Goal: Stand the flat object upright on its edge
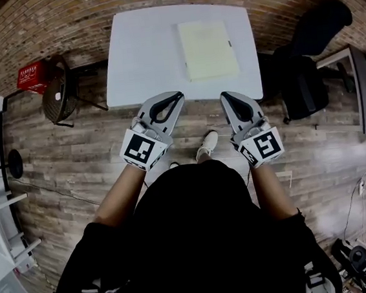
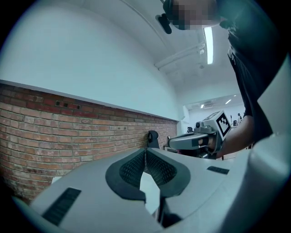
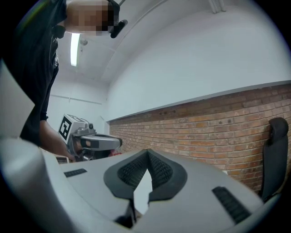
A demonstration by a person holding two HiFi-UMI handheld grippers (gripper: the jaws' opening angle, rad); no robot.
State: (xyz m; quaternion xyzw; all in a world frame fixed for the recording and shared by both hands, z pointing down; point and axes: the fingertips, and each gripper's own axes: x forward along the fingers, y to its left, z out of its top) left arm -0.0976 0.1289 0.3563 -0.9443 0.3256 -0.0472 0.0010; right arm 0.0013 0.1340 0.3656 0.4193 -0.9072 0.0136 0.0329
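On the white table (image 1: pixel 142 62), right of centre, the pale-yellow flat pad (image 1: pixel 207 48) lies face down, untouched.
It sits clear of all four table edges, long sides running toward the far edge. The left gripper (image 1: pixel 179 96) and right gripper (image 1: pixel 224 96) hover at the near edge, both clenched with nothing between the jaws. Likely trouble: the pad lies flush with the top, so closed tips probably cannot get under a side and may only push it toward the far edge. Raised by one corner, a thin sheet-like pad could bend or twist. Stood on so narrow an edge with no support, it would probably tip flat again when released.
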